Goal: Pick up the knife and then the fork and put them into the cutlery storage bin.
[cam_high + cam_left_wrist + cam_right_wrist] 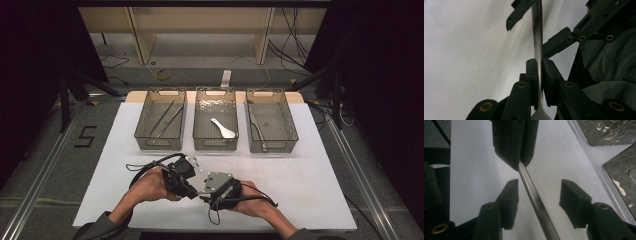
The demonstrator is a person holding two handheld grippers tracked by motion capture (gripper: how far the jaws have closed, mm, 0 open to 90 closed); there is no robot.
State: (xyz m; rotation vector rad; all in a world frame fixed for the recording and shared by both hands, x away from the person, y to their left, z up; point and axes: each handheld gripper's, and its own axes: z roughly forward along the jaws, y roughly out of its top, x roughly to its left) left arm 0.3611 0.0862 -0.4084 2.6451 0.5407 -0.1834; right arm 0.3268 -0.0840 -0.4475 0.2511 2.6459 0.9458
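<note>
Left gripper (539, 75) clenched on metal utensil handle (537, 37); right gripper (539, 192) released, jaws either side of handle, above bench (310, 185).

A white table (310, 200) stands on grey floor (45, 150) (dark curtains (380, 75) flanking).

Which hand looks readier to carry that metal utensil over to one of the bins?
Left, probably. The left tongs are clamped on the utensil's handle, while the right tongs stand open around it, pads not touching.
</note>
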